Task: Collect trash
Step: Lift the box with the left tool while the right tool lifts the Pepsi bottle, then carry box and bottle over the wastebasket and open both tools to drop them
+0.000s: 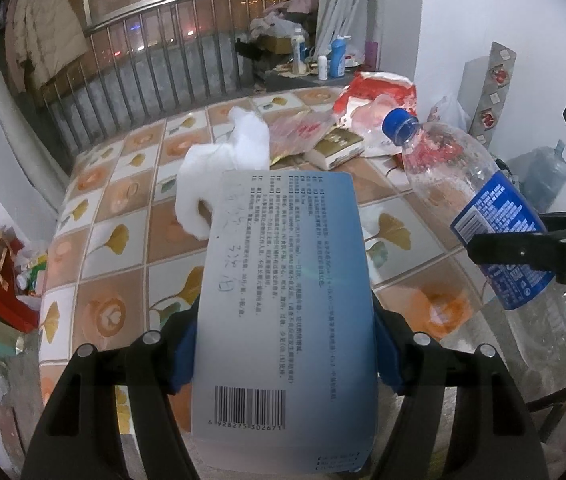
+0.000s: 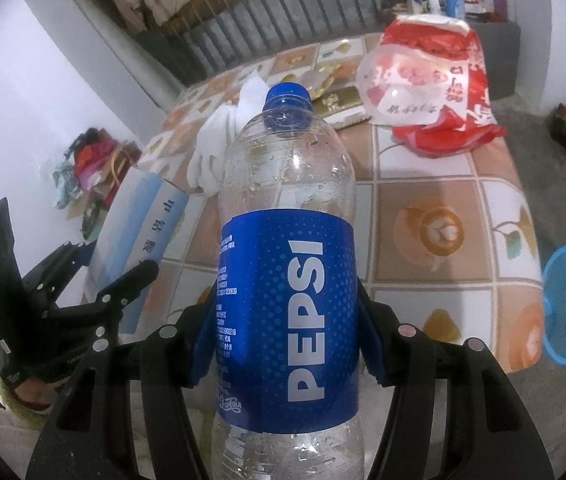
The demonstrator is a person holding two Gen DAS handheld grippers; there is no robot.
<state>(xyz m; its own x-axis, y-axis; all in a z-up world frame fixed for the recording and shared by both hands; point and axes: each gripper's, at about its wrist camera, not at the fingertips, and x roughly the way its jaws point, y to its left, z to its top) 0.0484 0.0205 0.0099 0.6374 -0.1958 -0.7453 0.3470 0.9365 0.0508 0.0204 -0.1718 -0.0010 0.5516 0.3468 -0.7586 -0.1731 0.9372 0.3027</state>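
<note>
We hold two pieces of trash above the table covered in an orange-and-white ginkgo-leaf tile-pattern cloth (image 1: 131,216), one in each tool. Our left gripper (image 1: 285,354) is clamped on a flat pale-blue cardboard box printed with small text and a barcode (image 1: 283,300), the blue pads pressing its two long side edges near the barcode end. Our right gripper (image 2: 285,338) is clamped on an empty clear plastic Pepsi bottle with a blue label and blue cap (image 2: 287,240), the pads squeezing the labelled waist.

We judge both things light. The box looks hollow and would crush or bow if squeezed harder, so its stiff edges are the right place to hold. The bottle is thin-walled, springy and smooth, with droplets inside; the label band gives the pads the surest purchase.

The box's long axis runs straight away from the left gripper, its far end out over the table toward a crumpled white tissue (image 1: 219,160). The bottle's long axis likewise runs forward from the right gripper, cap leading, toward the red-and-white plastic bag (image 2: 435,80) at the table's far side.
</note>
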